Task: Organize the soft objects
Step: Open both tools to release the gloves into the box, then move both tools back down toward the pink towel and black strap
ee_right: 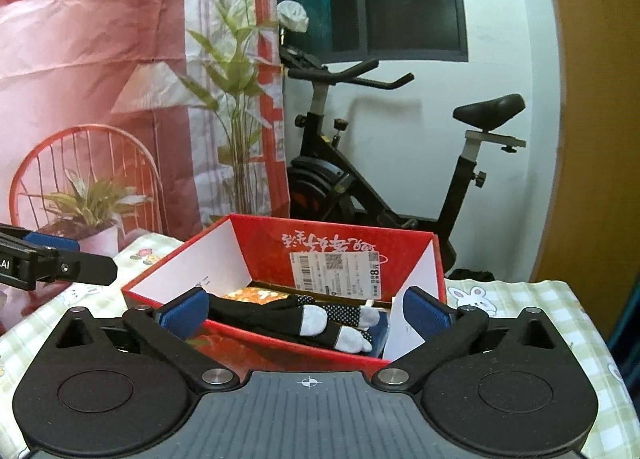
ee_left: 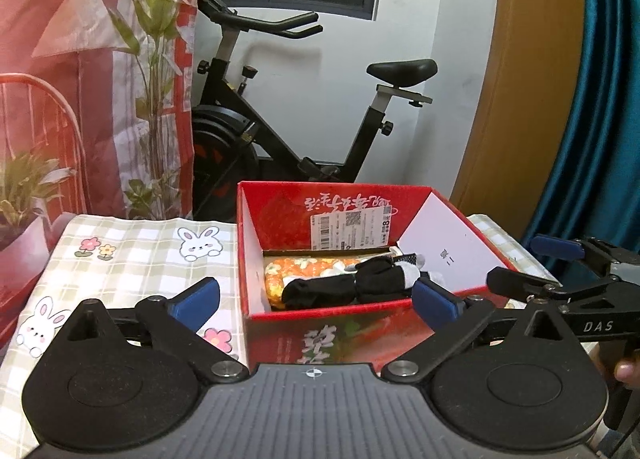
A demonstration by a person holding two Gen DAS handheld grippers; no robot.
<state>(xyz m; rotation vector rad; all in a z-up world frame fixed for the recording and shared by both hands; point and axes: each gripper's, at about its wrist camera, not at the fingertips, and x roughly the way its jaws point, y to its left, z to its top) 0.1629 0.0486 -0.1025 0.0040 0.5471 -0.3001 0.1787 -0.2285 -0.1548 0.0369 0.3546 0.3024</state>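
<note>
a red cardboard box [ee_left: 320, 323] sits on a tabletop [ee_left: 132, 259] draped in a checked cloth printed with rabbits and flowers, its flaps folded up and its far wall bearing a white shipping label [ee_left: 351, 226]. to the box's left the cloth lies bare as far as the tabletop's left edge; behind its far edge stand an exercise bike [ee_left: 288, 115] and a red printed backdrop [ee_left: 80, 59].

the left tongs [ee_left: 316, 301] hover level just before the box's near wall, blue-padded fingers [ee_left: 195, 298] spread wide with nothing between them. the right tongs [ee_right: 304, 313] hang at the box's near right corner, likewise spread and holding nothing; from the left wrist view they show at the right [ee_left: 560, 279], a fingertip of the person's hand [ee_left: 628, 373] below them.

inside the box, a rolled black sock bundle [ee_left: 352, 283] with pale grey toes lies across the floor, resting against an orange floral soft item [ee_left: 304, 271] at the back. a dotted dark piece [ee_right: 344, 313] lies beside the socks, and a white card [ee_right: 400, 329] leans at the right wall.
</note>
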